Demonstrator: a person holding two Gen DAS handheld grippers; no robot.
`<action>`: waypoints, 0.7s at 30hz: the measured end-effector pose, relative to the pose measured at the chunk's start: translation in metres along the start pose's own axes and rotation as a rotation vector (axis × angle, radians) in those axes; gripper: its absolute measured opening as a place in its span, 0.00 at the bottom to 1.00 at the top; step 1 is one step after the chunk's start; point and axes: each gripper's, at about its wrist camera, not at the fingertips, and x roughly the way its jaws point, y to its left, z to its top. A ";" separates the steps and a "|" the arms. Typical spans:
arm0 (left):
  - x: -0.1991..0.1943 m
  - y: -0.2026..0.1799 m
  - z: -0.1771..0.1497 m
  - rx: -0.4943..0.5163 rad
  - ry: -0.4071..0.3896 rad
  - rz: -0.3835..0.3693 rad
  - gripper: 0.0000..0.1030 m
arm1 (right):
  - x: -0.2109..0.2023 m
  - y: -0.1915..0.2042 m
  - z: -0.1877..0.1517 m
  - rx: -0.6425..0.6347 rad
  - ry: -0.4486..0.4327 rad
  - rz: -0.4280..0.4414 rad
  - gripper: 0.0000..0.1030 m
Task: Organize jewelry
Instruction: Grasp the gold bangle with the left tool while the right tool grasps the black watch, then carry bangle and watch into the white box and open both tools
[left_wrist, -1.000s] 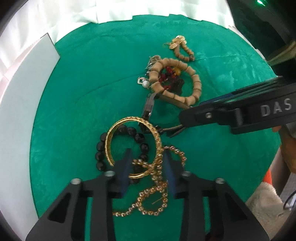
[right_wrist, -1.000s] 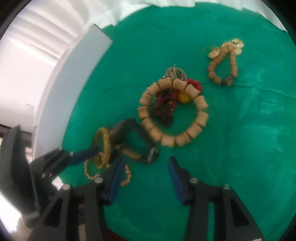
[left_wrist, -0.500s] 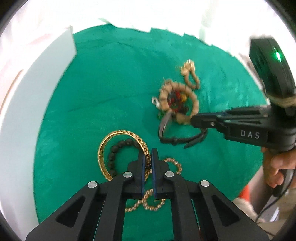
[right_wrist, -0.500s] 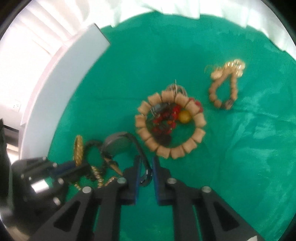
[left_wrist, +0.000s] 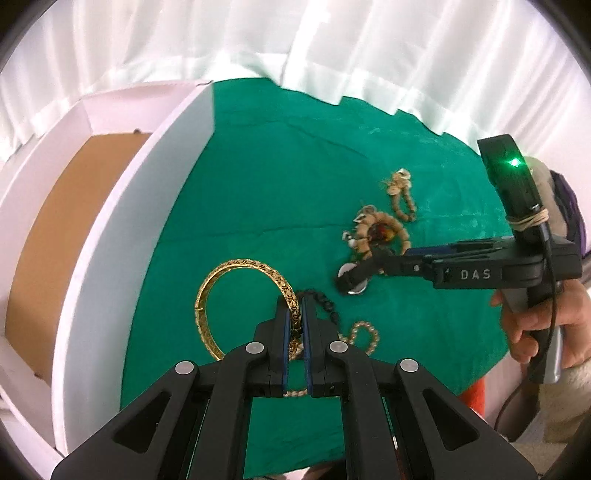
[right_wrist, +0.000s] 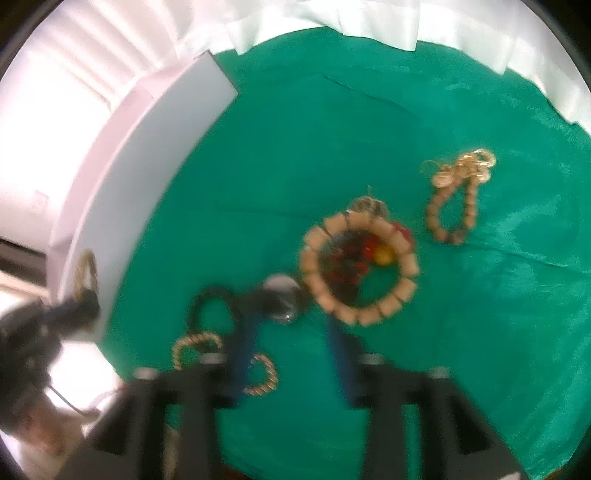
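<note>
At the far left of the left wrist view stands a white box (left_wrist: 110, 236) with a brown floor, its near wall running down the edge of the green cloth (left_wrist: 280, 177). Just right of that wall, lower centre, the left gripper (left_wrist: 294, 321) is clamped on the rim of a gold bangle (left_wrist: 236, 295), which looks raised off the cloth. The step in hand seems to be carrying the bangle into the box; the next move calls for lifting it clear of the wall, which lies close by.

Further right, a watch (left_wrist: 351, 282) lies on the cloth, and in the right wrist view the right gripper (right_wrist: 291, 354) stands with its jaws spread around it, gripping nothing. The wooden bead bracelet (right_wrist: 360, 267) lies just beyond, crowding that side; open cloth fills the upper frame.
</note>
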 end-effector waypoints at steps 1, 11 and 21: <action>0.001 0.002 -0.001 -0.005 0.004 0.003 0.04 | 0.002 0.003 0.001 -0.009 0.000 0.002 0.44; 0.003 0.012 -0.011 -0.008 0.023 0.029 0.04 | 0.045 0.042 0.018 -0.155 0.024 -0.172 0.49; -0.033 0.020 -0.004 -0.009 -0.001 0.050 0.04 | -0.001 0.068 0.008 -0.261 -0.052 -0.136 0.39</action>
